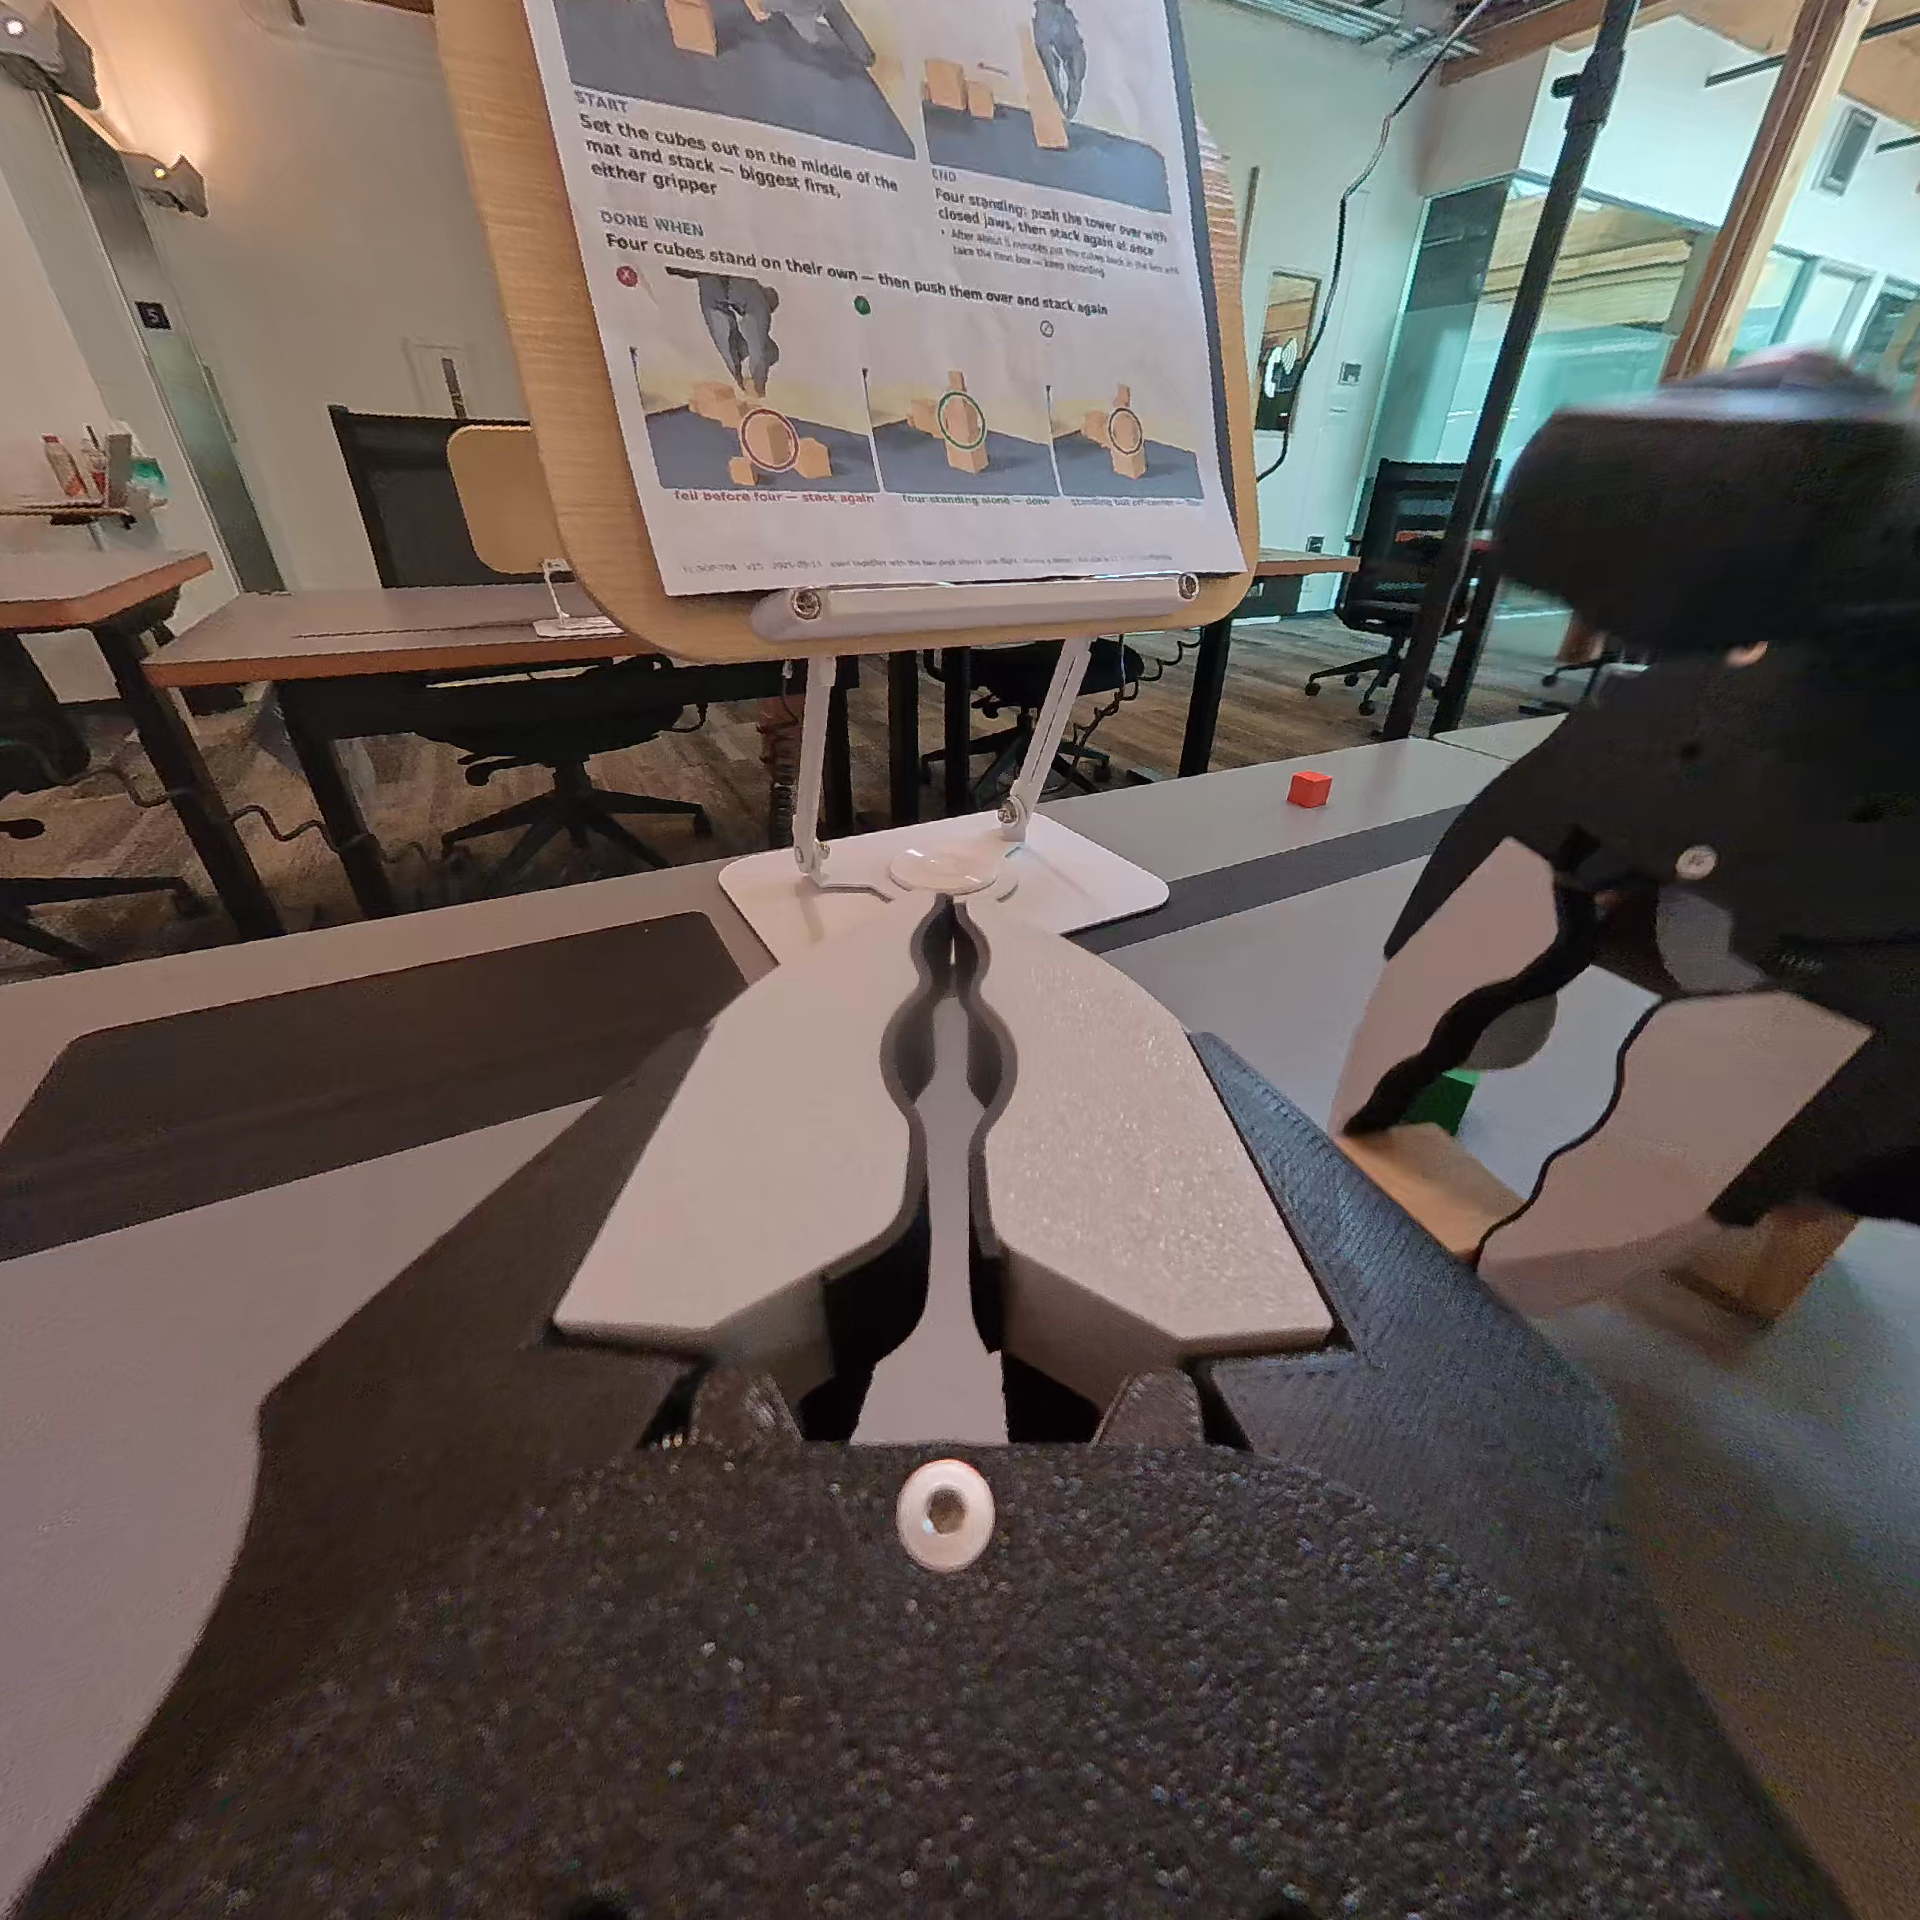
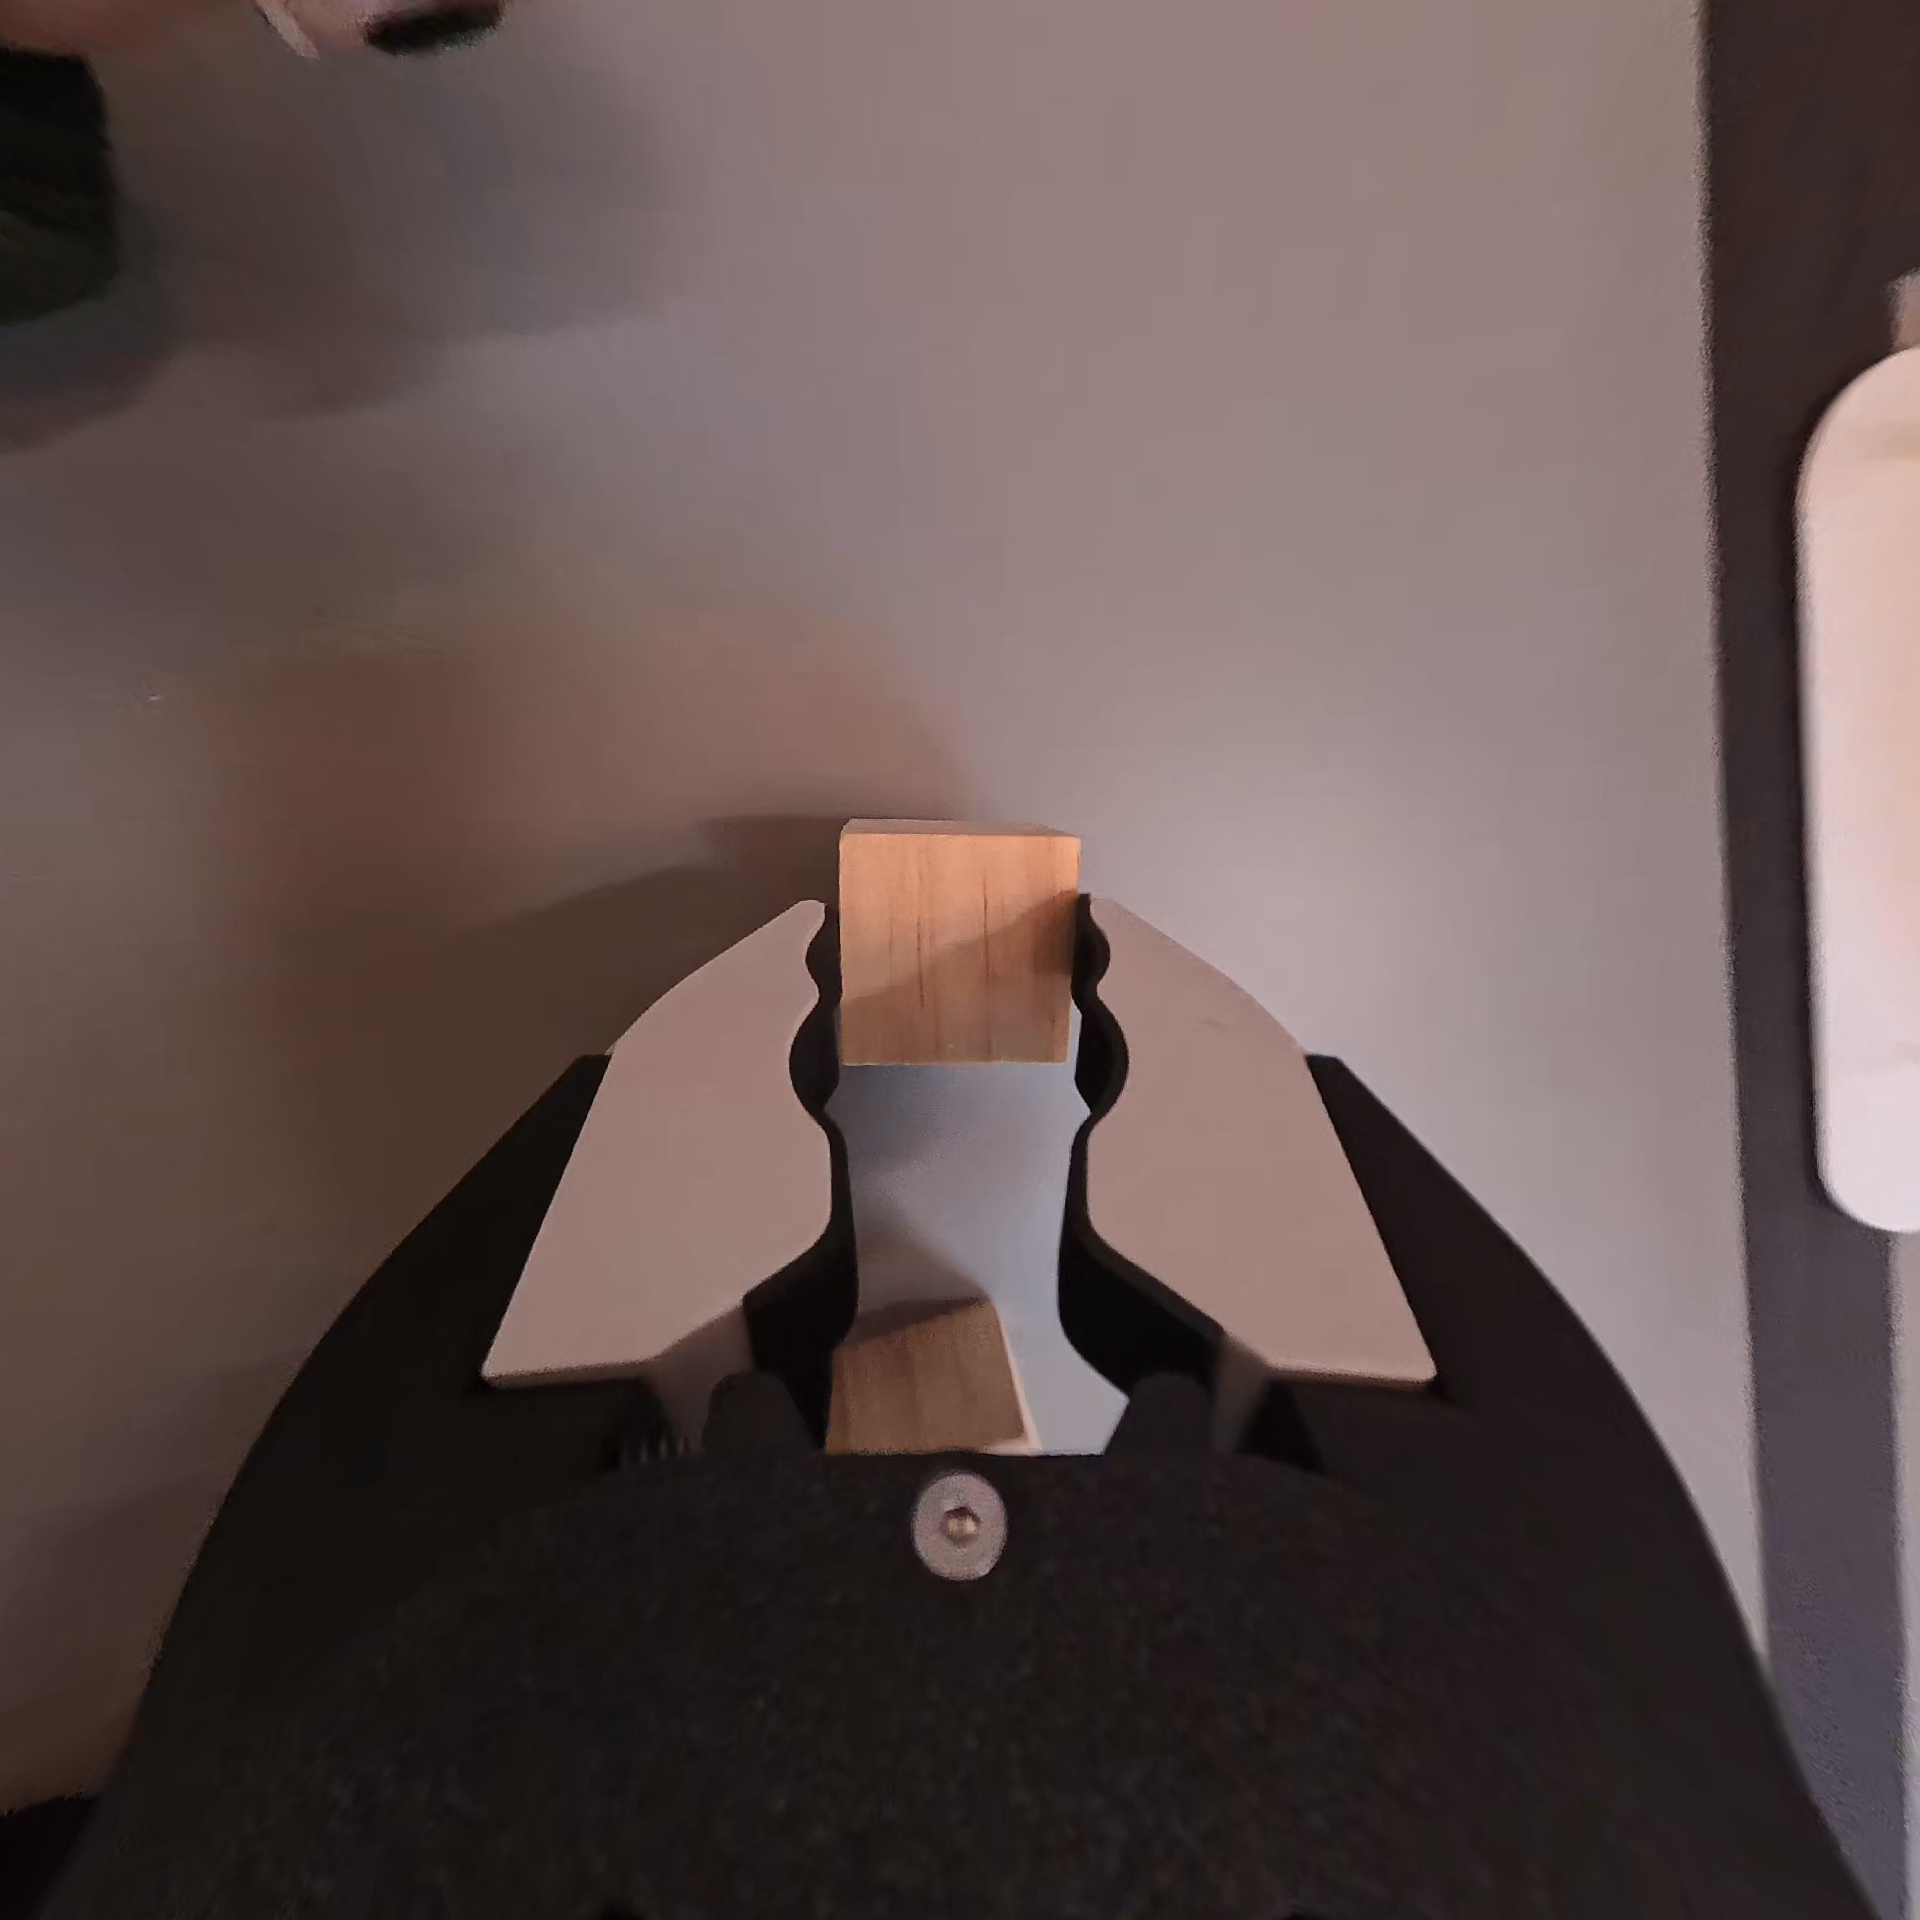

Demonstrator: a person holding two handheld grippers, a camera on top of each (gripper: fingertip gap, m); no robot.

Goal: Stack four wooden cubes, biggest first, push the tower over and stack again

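- Where the right gripper (image 2: 954, 912) reaches down toward the grey table (image 2: 1039, 416), a wooden cube (image 2: 954, 977) sits between its fingertips. The jaws are narrowed to the cube's width, and the dark pads (image 2: 1091, 966) rest against its two side faces.
- That cube is pale, unpainted wood with fine grain lines. Its edges are crisp, and it sits square to the fingers, not tilted. A shadow lies on the table just beyond it; whether its underside is on the surface or just clear of it cannot be told.
- A second wooden block (image 2: 920, 1392) shows lower down, between the roots of the same fingers and apart from the gripped cube.
- From the left wrist view, a small green cube (image 1: 1446, 1101) peeks out just behind the right gripper's blurred fingers.
- Near the table's far edge, a red cube (image 1: 1309, 788) stands alone, well apart from both grippers.
- The left gripper (image 1: 948, 920) is closed tip to tip with nothing between its fingers. It hangs over the table and points at the white base (image 1: 1101, 883) of a document stand.
- That stand carries a printed sheet (image 1: 894, 312) on a wooden board.
- A dark mat (image 1: 312, 1039) lies to the left.
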